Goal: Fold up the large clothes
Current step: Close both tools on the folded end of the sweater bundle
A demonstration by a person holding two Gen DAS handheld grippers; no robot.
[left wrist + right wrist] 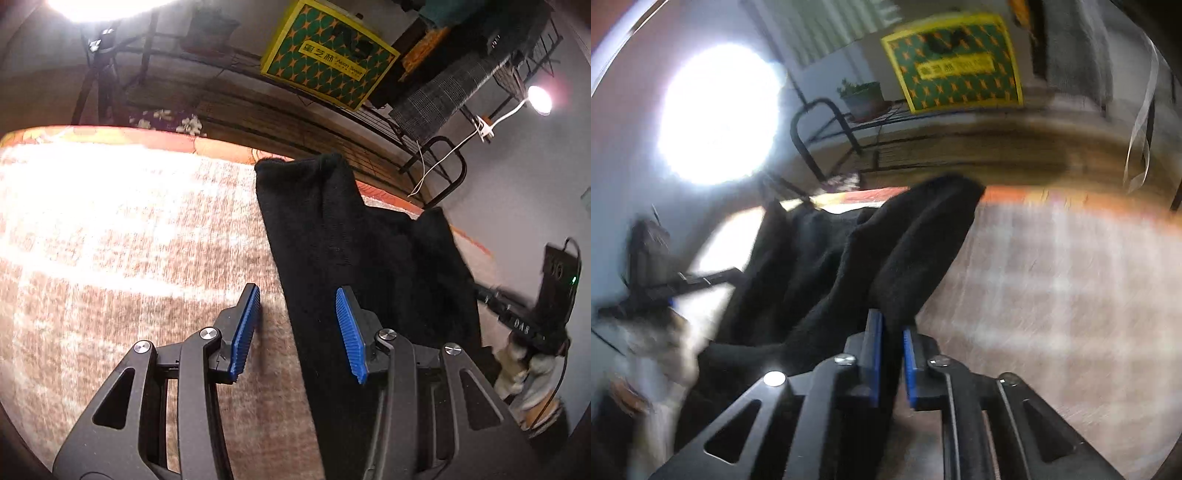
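A large black knit garment (343, 236) lies on a brown-and-white woven surface (110, 240), stretching from near my fingers to the far edge. My left gripper (299, 325) is open; its blue-padded fingers straddle the garment's left edge just above it. In the right wrist view my right gripper (892, 332) is shut on a raised fold of the black garment (916, 251), which bunches up in front of the fingers. The right view is motion-blurred.
The surface has an orange border (207, 146) at its far edge. Behind it stands a black wire rack with a yellow-and-green box (328, 55), a potted plant (862, 98) and a lamp (539, 99). The other gripper and gloved hand show at right (524, 332).
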